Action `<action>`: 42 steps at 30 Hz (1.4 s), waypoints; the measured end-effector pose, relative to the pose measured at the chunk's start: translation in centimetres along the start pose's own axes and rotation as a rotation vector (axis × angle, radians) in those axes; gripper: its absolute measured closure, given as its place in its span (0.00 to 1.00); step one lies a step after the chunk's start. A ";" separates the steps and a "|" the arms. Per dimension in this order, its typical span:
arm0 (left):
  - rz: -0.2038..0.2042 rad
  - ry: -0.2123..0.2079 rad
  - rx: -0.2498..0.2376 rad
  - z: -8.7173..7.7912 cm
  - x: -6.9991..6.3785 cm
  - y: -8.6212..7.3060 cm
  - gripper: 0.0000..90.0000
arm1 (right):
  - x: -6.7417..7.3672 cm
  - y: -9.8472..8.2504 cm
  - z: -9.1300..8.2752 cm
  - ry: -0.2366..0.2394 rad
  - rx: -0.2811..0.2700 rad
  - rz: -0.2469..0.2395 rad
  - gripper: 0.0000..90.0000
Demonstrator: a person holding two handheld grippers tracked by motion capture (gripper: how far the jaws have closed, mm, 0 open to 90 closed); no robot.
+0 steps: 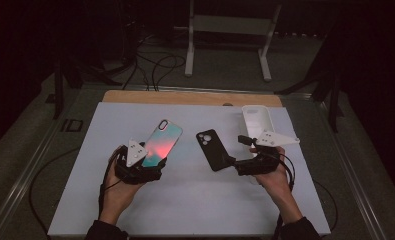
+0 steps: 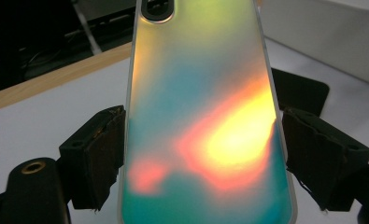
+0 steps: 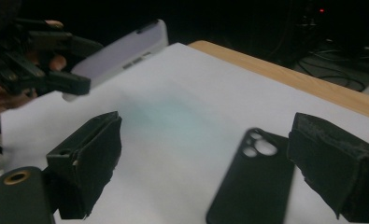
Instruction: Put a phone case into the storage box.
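A phone point(image 1: 161, 144) with a shimmering teal, orange and yellow back is held tilted above the white mat, its camera end pointing away. My left gripper point(image 1: 152, 167) is shut on its lower end; in the left gripper view both pads point(image 2: 102, 154) press the long edges of the phone point(image 2: 201, 116). A black phone case point(image 1: 212, 149) lies at the mat's middle, camera cut-out at its far end. My right gripper point(image 1: 231, 161) stands open beside it; in the right gripper view the black case point(image 3: 252, 182) sits just inside the right pad point(image 3: 327, 158), far from the other.
A white phone case point(image 1: 257, 121) lies at the back right of the white mat point(image 1: 185, 200). A wooden table edge point(image 1: 185, 97) runs behind it. Past the table stand a white frame point(image 1: 230, 30) and cables point(image 1: 155, 65) on the floor.
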State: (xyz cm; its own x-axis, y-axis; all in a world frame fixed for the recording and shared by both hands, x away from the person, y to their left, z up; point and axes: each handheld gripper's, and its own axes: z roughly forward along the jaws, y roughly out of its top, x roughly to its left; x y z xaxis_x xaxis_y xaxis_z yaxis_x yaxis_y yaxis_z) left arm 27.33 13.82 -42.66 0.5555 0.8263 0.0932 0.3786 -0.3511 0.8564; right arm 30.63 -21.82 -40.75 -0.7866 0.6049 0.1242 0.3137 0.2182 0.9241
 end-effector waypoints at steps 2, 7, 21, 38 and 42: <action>0.013 -0.012 -0.005 0.1 -0.4 0.3 0.19 | 0.1 0.3 0.5 0.017 -0.002 0.013 0.11; 0.043 -0.032 -0.015 0.5 -1.2 0.8 0.19 | 0.4 0.9 1.7 0.050 0.001 0.028 0.11; 0.090 -0.117 -0.061 1.4 -3.3 1.9 0.19 | 1.1 2.0 4.8 0.128 0.016 0.083 0.11; 0.107 -0.154 -0.099 1.9 -4.9 2.6 0.19 | 2.1 2.8 6.6 0.206 0.040 0.176 0.32; 0.109 -0.156 -0.099 2.1 -5.1 2.6 0.19 | 2.4 3.0 6.8 0.205 0.044 0.199 0.54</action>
State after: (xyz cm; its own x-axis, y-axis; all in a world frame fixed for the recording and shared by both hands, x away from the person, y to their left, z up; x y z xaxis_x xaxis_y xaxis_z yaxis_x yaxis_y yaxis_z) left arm 27.01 7.80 -41.98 0.7002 0.7046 0.1150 0.2393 -0.3835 0.8920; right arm 33.29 -14.53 -40.16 -0.7968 0.4727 0.3763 0.4920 0.1462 0.8582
